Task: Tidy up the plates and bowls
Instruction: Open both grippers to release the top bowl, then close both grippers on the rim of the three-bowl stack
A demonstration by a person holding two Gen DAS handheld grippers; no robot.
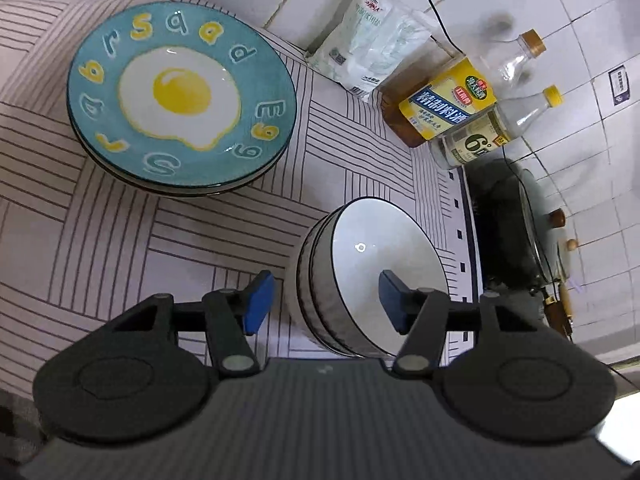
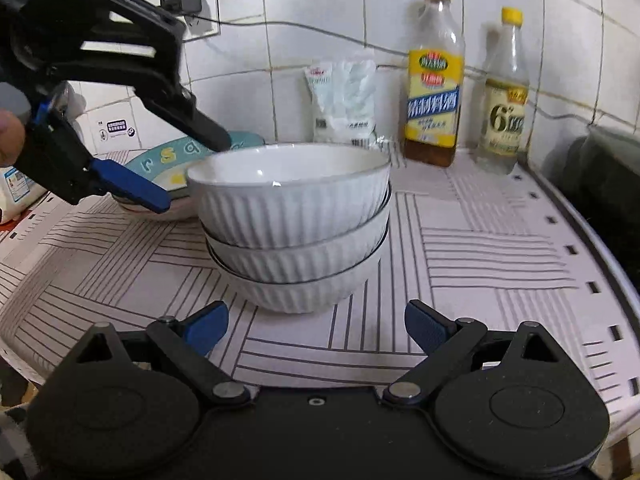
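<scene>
A stack of three white ribbed bowls (image 2: 296,224) stands on the striped mat; it also shows in the left wrist view (image 1: 360,276). A stack of blue plates with a fried-egg print (image 1: 180,96) sits to its left, partly hidden behind the left gripper in the right wrist view (image 2: 168,156). My left gripper (image 1: 326,300) is open and empty, hovering above the bowl stack's left rim; it also shows in the right wrist view (image 2: 188,168). My right gripper (image 2: 316,332) is open and empty, just in front of the bowl stack, low over the mat.
Against the tiled wall stand a white bag (image 2: 344,104), a yellow-labelled cooking wine bottle (image 2: 434,84) and a clear vinegar bottle (image 2: 506,100). A dark stove with a pan (image 1: 516,224) lies past the mat's right edge. A cable runs along the wall.
</scene>
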